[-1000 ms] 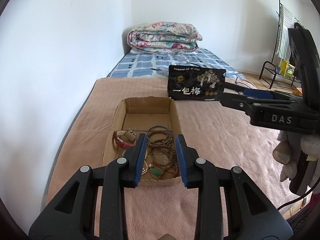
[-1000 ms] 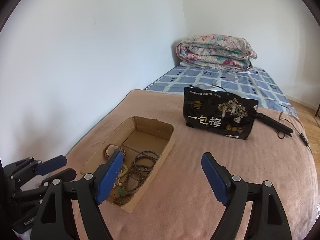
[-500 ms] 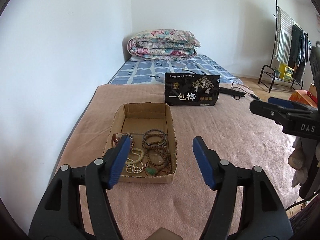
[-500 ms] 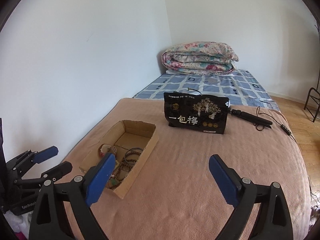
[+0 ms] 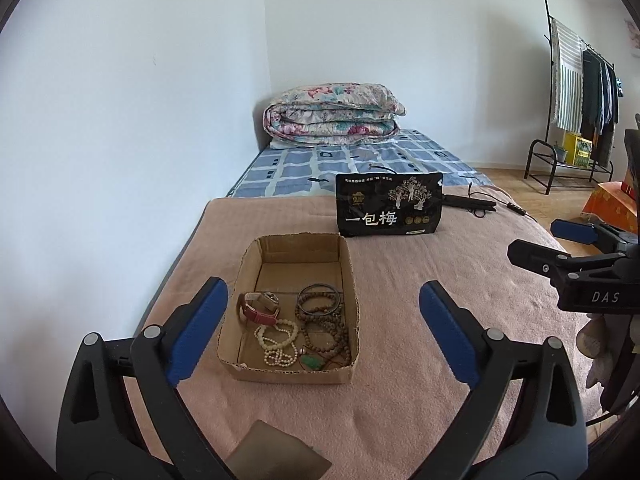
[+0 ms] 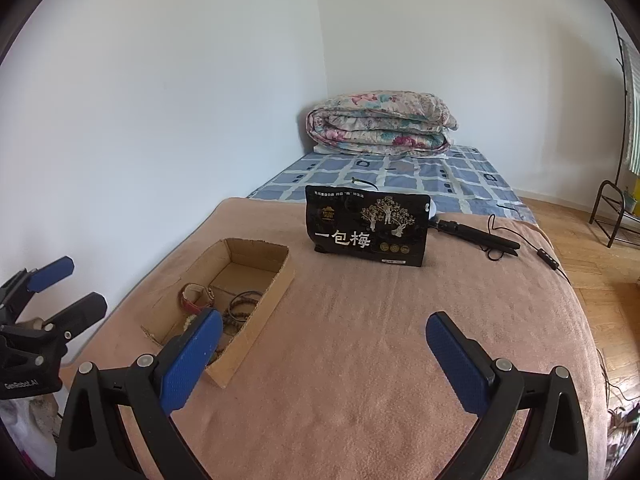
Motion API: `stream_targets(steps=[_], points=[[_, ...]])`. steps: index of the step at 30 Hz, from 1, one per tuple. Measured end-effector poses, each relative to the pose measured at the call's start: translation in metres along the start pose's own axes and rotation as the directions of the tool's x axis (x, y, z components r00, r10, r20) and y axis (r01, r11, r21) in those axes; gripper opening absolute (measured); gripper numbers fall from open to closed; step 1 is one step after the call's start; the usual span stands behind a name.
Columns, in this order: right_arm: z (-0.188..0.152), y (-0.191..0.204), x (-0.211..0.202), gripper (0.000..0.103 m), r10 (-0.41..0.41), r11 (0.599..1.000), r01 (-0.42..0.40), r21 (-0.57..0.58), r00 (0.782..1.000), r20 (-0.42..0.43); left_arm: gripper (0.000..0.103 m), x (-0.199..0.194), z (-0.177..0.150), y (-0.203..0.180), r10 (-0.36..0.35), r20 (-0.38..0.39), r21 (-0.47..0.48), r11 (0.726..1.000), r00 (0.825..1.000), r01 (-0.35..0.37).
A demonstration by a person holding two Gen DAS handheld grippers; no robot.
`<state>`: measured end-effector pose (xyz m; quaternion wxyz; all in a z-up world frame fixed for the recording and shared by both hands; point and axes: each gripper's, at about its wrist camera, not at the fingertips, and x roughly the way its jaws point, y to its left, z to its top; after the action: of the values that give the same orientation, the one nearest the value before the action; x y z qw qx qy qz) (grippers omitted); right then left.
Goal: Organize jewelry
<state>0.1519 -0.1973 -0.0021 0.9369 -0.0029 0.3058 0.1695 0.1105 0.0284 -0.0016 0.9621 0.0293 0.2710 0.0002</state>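
Here right tool [image 6: 324, 354] finger hides beads in cardboard box [image 6: 276, 280], watch [image 6: 196, 298] visible

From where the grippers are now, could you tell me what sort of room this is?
Most likely a bedroom: a bed carrying a folded floral quilt, and a clothes rack with hanging garments by the far wall.

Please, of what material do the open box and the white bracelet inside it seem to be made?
The box looks like plain brown cardboard, matte, with rough torn edges. The white bracelet seems made of pale glossy round beads, maybe pearl or plastic; the picture cannot settle which.
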Motion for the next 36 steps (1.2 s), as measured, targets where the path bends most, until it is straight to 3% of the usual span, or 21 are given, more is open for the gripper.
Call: stream_targets(steps=[36], points=[[-0.0066,-0.0056,0.0015,0.103,-0.024,1.000,0.025,0.008,1.000,-0.012,0.103,0.0002,0.0017,-0.0083,-0.002,-0.008,0.000,1.000,1.000,0.002]])
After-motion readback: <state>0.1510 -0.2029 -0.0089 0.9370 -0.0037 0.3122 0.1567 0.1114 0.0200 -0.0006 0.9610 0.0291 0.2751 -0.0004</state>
